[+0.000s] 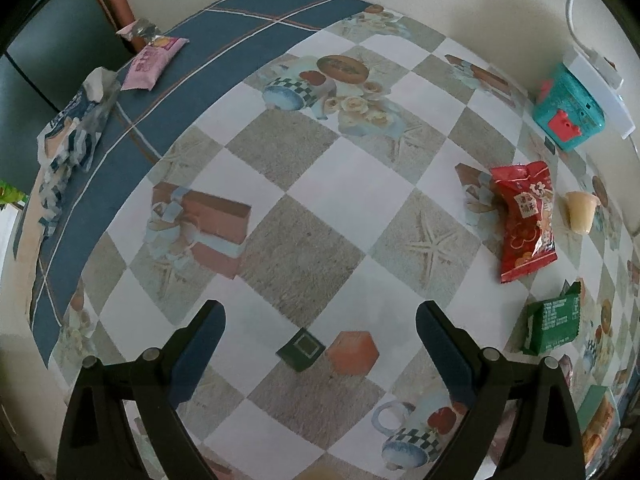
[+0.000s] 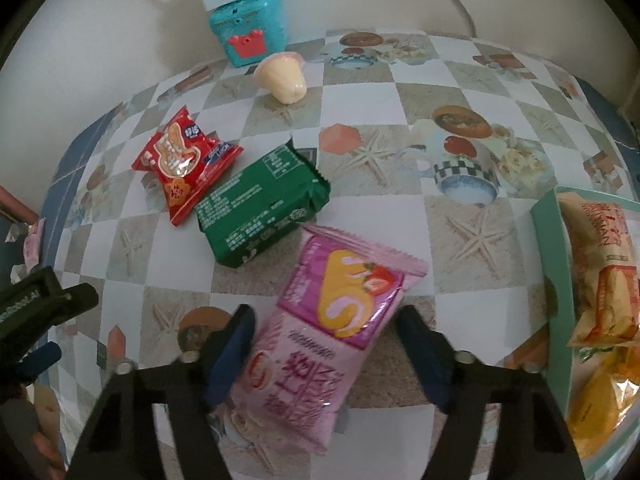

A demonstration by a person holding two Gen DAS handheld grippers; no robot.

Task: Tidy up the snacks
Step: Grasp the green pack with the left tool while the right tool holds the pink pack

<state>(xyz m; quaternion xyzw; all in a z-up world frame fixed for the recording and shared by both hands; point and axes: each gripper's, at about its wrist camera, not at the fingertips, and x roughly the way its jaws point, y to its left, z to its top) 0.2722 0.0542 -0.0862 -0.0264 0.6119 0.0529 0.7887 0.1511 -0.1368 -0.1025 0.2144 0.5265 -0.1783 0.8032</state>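
Only from the right wrist: right gripper (image 2: 324,340) straddling the pink snack pack (image 2: 320,344), grip uncertain; left gripper (image 1: 320,336) released.

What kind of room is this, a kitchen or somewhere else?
Probably a home dining or kitchen corner: a table against a wall, covered with a printed checked tablecloth, with loose snack packets such as the pink cake packet and a teal toy-like box.

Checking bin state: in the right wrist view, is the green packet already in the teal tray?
No, the green packet lies on the tablecloth, apart from the teal tray.
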